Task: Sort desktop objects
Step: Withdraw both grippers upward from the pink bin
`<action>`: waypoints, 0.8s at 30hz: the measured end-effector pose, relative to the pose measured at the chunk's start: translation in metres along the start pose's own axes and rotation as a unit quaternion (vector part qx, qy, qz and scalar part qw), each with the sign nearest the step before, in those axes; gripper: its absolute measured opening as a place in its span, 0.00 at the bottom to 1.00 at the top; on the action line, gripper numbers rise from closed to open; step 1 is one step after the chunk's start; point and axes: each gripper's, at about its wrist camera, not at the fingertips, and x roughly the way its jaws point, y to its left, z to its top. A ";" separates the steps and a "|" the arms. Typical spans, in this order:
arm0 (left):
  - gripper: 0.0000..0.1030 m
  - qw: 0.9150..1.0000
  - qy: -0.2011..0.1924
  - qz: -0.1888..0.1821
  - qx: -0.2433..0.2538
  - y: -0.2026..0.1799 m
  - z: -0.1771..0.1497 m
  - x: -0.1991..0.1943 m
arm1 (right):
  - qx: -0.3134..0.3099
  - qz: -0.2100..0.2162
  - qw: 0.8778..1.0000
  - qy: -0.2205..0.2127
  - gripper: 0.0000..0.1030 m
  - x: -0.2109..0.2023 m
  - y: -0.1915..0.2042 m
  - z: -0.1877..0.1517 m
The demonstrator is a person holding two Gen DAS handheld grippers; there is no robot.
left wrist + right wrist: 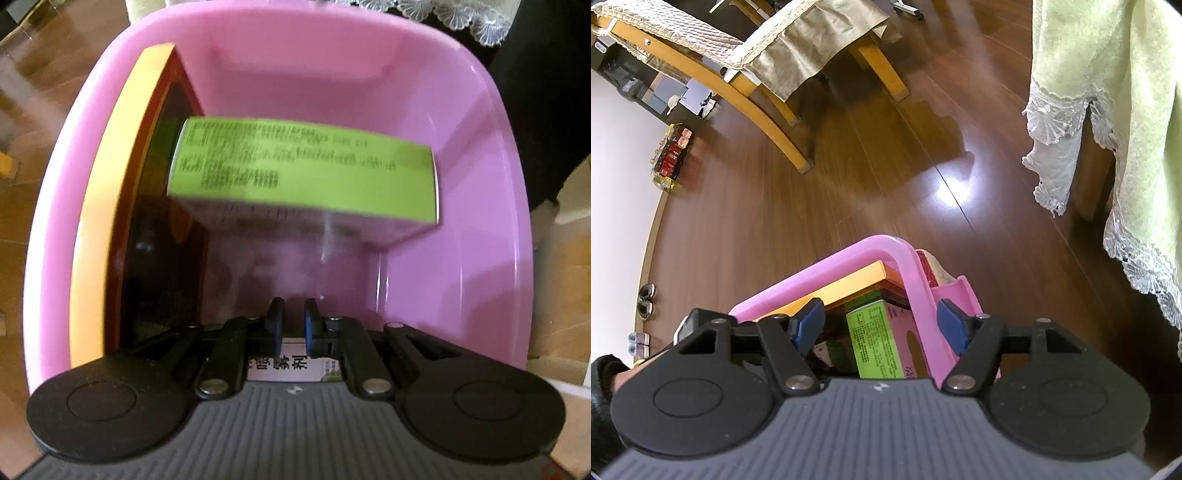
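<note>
A pink plastic basin (461, 184) fills the left wrist view. An orange-edged dark box (107, 221) stands on edge against its left wall, and a green and pink box (314, 173) lies in the middle. My left gripper (294, 325) hangs over the basin's near end, its fingers almost together with nothing between them. A white box with printed characters (280, 365) shows just beneath it. My right gripper (879, 314) is open, with its fingers on either side of the pink basin's rim (849, 254). The orange-edged box (849, 284) and the green box (875, 339) lie below it.
Dark wooden floor (812, 184) lies beyond the basin. A wooden chair with a beige cover (757, 55) stands at the back left. A pale green lace-edged cloth (1108, 110) hangs at the right. Small red boxes (670, 155) and slippers (646, 295) sit along the left wall. A dark sleeve (602, 376) shows at the lower left.
</note>
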 end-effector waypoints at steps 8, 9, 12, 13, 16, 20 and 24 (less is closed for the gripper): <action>0.10 1.000 -0.004 -0.003 -0.006 -0.002 -0.017 -0.013 | -0.009 -0.003 1.000 0.001 0.62 0.002 0.004 -0.002; 0.10 1.000 -0.004 -0.003 -0.004 -0.002 -0.017 -0.015 | -0.010 -0.005 1.000 0.000 0.62 0.002 0.003 -0.002; 0.10 1.000 -0.005 -0.003 0.000 -0.002 -0.018 -0.024 | -0.008 -0.005 1.000 -0.001 0.62 0.001 0.002 -0.002; 0.11 1.000 -0.006 -0.003 -0.001 -0.001 -0.019 -0.026 | -0.009 -0.005 1.000 -0.002 0.62 0.001 0.002 -0.002; 0.11 1.000 -0.012 -0.007 -0.014 0.003 -0.014 -0.028 | -0.016 0.003 1.000 -0.003 0.62 0.001 0.005 -0.001; 0.11 1.000 -0.014 -0.005 -0.021 0.007 -0.004 -0.025 | -0.029 0.002 1.000 -0.003 0.62 0.001 0.009 -0.003; 0.12 1.000 -0.018 -0.009 -0.023 0.006 -0.013 -0.040 | -0.018 -0.001 1.000 -0.004 0.62 -0.001 0.003 -0.003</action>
